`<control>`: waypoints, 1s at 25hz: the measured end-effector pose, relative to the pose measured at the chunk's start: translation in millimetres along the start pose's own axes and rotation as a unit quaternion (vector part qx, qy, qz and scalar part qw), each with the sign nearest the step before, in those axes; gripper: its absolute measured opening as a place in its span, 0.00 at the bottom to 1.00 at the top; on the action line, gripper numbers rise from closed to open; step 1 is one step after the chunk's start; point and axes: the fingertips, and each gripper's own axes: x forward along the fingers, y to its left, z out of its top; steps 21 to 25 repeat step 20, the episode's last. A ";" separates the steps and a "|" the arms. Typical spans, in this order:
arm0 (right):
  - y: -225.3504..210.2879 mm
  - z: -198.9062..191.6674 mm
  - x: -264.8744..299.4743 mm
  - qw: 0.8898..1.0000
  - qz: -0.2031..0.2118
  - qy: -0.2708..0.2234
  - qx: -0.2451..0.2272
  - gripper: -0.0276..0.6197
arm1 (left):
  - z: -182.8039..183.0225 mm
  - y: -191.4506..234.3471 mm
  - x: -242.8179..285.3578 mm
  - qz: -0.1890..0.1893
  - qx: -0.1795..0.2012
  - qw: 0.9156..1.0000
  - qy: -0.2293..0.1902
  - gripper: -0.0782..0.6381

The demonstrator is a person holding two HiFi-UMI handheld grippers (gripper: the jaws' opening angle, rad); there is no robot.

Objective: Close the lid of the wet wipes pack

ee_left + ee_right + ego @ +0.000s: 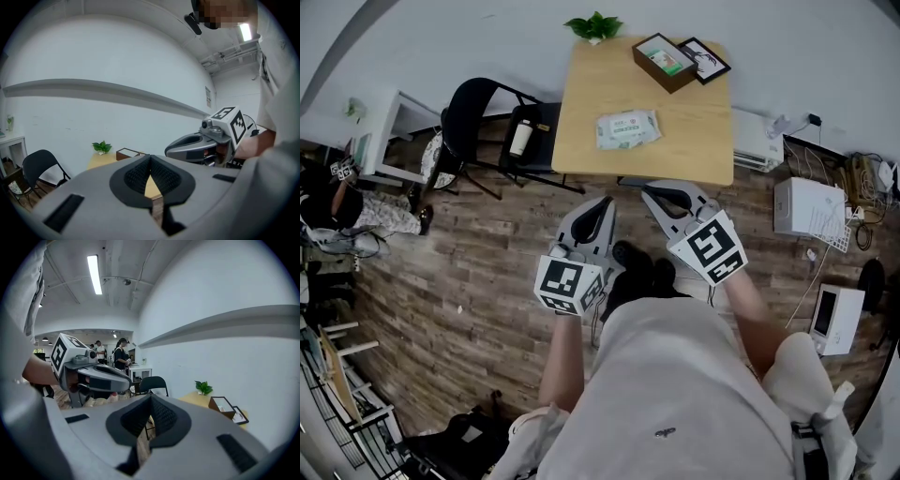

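Observation:
The wet wipes pack (627, 128), pale green and white, lies flat near the middle of a small wooden table (581, 155); whether its lid is up is too small to tell. My left gripper (602, 208) is held over the floor short of the table's near edge, jaws shut with nothing in them. My right gripper (654, 194) hovers beside it, also shut and empty. In the left gripper view the shut left gripper (150, 159) points over the table (101, 161), with the right gripper (171, 151) alongside. The right gripper view shows its own tip (150, 401) shut, and the left gripper (126, 380).
A brown open box (664, 62) and a framed picture (705, 59) sit at the table's far right corner, a small plant (594, 27) at its far edge. A black chair (487, 122) stands left of the table, white appliances (811, 211) to the right. People stand far off (119, 355).

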 end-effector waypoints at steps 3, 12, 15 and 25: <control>-0.4 2.8 -1.1 1.000 0.000 -0.002 0.000 0.04 | 0.4 1.0 -0.9 0.001 -0.001 1.000 0.000 0.12; -3.7 2.4 -3.5 1.000 -0.006 -0.005 -0.006 0.04 | -1.1 -0.4 0.0 -0.001 -0.005 1.000 -0.005 0.12; -3.0 3.3 -3.8 1.000 -0.009 -0.006 -0.012 0.04 | -0.3 -0.6 -1.2 0.000 -0.004 1.000 -0.005 0.12; -4.6 4.6 -1.3 1.000 -0.008 -0.004 -0.013 0.04 | 2.1 2.8 0.2 0.001 -0.003 1.000 -0.006 0.12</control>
